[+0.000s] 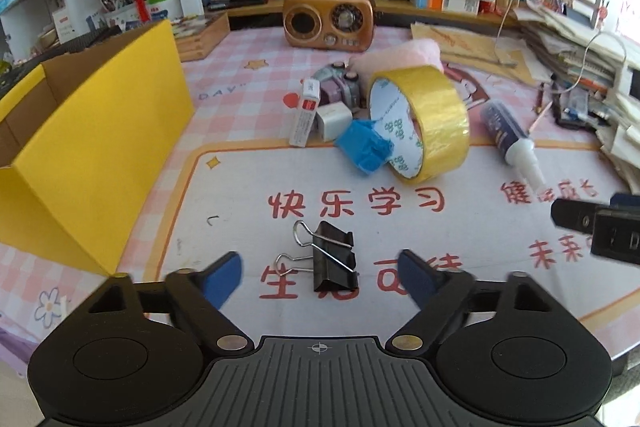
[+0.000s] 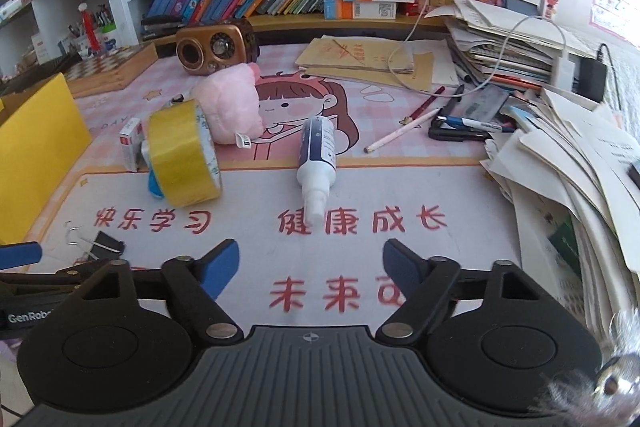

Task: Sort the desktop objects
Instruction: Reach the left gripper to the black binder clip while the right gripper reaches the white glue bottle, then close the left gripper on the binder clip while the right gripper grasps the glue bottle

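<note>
Two black binder clips lie on the printed desk mat, right between the blue pads of my left gripper; the pads stand apart from them, so it is open. My right gripper is open over bare mat, just short of the nozzle of a white-and-blue glue bottle lying on its side. A yellow tape roll stands on edge beyond the clips, leaning by a blue object, a white charger plug and a small red-and-white box. In the right wrist view the clips show at the left.
An open yellow cardboard box stands at the left. A pink plush toy and a brown retro radio sit further back. Pencils and pens, stacked papers and a charging cable crowd the right; bookshelves line the back.
</note>
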Demonstrator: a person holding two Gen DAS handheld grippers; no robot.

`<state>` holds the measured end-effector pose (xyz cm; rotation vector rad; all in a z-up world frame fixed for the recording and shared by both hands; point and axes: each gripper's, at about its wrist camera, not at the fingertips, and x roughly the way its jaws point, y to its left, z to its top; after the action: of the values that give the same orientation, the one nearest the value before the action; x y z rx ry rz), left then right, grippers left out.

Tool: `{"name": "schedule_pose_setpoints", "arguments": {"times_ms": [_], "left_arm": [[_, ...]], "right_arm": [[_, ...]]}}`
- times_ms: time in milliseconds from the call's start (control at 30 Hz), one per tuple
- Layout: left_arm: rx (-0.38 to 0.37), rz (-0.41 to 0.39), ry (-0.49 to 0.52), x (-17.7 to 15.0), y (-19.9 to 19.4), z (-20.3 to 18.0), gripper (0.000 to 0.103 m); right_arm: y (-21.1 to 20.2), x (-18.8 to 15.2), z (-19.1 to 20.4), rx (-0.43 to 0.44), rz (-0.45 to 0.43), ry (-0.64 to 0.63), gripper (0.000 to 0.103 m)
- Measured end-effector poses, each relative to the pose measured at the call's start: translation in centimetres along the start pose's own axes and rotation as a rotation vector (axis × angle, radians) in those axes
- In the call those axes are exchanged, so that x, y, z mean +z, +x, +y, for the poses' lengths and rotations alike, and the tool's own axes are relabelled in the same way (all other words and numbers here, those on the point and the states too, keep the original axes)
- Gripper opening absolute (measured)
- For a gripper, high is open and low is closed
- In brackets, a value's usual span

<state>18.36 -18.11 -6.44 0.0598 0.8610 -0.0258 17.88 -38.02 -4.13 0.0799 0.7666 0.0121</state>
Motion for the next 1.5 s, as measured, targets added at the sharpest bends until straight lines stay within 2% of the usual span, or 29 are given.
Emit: {"name": "schedule_pose_setpoints", "arguments": {"times_ms": [100,200,267,500,533,567,1067,1133,1400,1500], "left_arm": [[0.003,0.016,0.000,0.2,1.1,-0.1,0.066],[0.008,0.024,-0.006,0.3,1.7,-0.2,0.056],[0.005,0.029,-0.008,0.4,2.0,-0.2,0.044],[-0.003,0.021,0.012,0.6,2.2,-0.5,0.038],[-0.005,0.019,0.019,0.6,2.2,-0.6,0.034],[-0.014,0.015,0.026,0.6,2.1,-0.6,0.024],[-0.043,-0.053,-0.077,2.0,0.0,1.3,0.024],[-0.047,-0.056,-0.086,2.1,-0.3,1.5,0.024],[-0.047,-0.069,-0.096,2.1,-1.0,2.0,0.024],[-0.052,-0.075,-0.103,2.1,-1.3,2.2,0.024]], "right_arm": [[1.3,0.7,-0.3,0.003,0.009,-0.014,0.066],[2.2,1.4,-0.5,0.011,0.009,-0.026,0.065],[2.8,1.8,-0.6,0.017,0.009,-0.030,0.065],[5.1,2.9,-0.6,0.032,0.016,-0.059,0.065],[5.4,3.1,-0.5,0.032,0.018,-0.063,0.065],[5.7,3.1,-0.5,0.032,0.020,-0.066,0.065],[8.7,5.2,-0.6,0.014,0.015,-0.101,0.065],[9.2,5.6,-0.5,0.012,0.015,-0.105,0.062],[11.3,6.8,-0.5,0.020,0.053,-0.101,0.036],[11.5,6.7,-0.4,0.017,0.065,-0.096,0.033]]}}
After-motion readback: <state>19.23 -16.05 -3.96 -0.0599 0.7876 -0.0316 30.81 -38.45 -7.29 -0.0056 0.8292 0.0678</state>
